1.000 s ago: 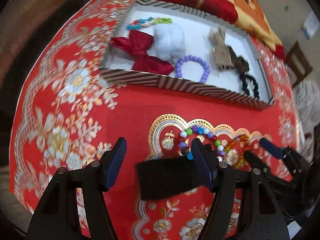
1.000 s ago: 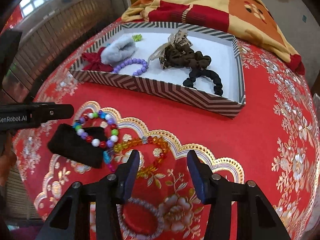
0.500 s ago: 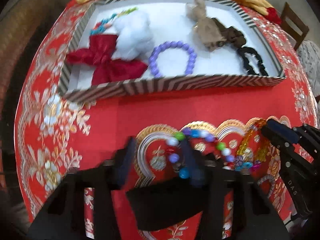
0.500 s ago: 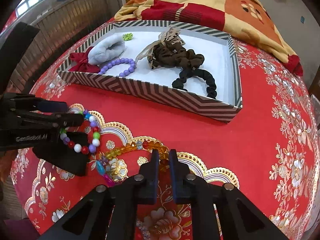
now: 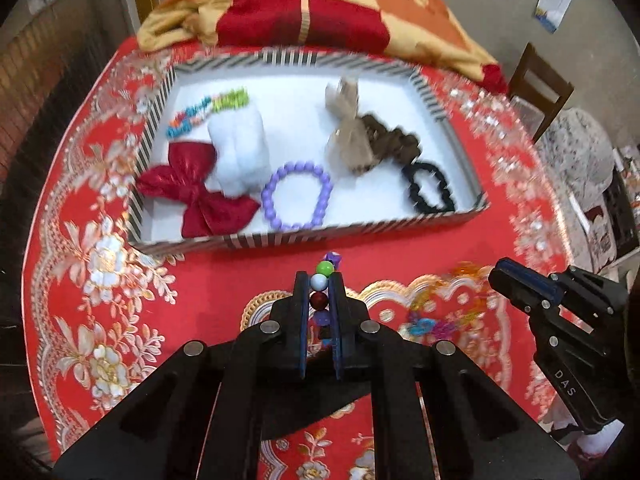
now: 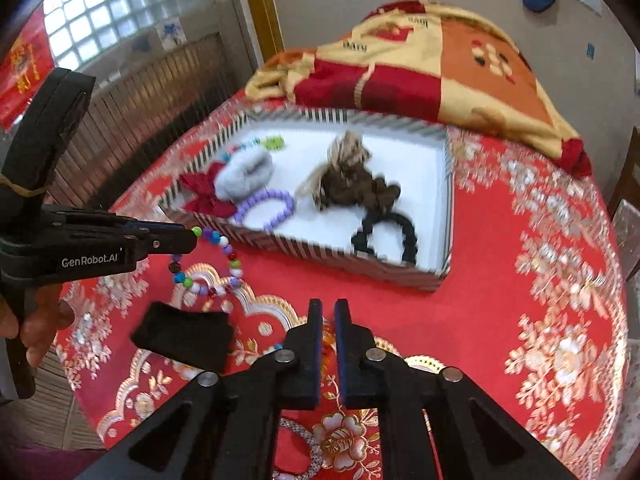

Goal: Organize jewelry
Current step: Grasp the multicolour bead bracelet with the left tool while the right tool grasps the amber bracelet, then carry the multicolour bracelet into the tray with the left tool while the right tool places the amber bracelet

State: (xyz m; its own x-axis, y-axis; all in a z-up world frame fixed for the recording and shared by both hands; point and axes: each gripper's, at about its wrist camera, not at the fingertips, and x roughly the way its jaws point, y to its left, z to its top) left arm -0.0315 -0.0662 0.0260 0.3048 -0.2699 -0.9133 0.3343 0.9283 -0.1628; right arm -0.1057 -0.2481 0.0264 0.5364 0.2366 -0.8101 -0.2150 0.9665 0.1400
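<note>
While left claw [image 5: 319, 300] pinches multicolour bead bracelet [image 6: 208, 260] by few beads, loop may slip, snag striped tray [image 5: 360, 228] wall; right claw [image 6: 325, 320] nearly closed, grip contents unclear.

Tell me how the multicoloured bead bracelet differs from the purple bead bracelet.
The multicoloured bead bracelet mixes green, white, red, blue and purple beads; the purple bead bracelet is one lilac shade throughout.

The multicoloured one hangs, pinched in the left tongs, above the red floral tablecloth; the purple one lies flat inside the striped white tray.

The multicoloured one is outside the tray, the purple one already stored.

Both are closed loops of round beads.
</note>
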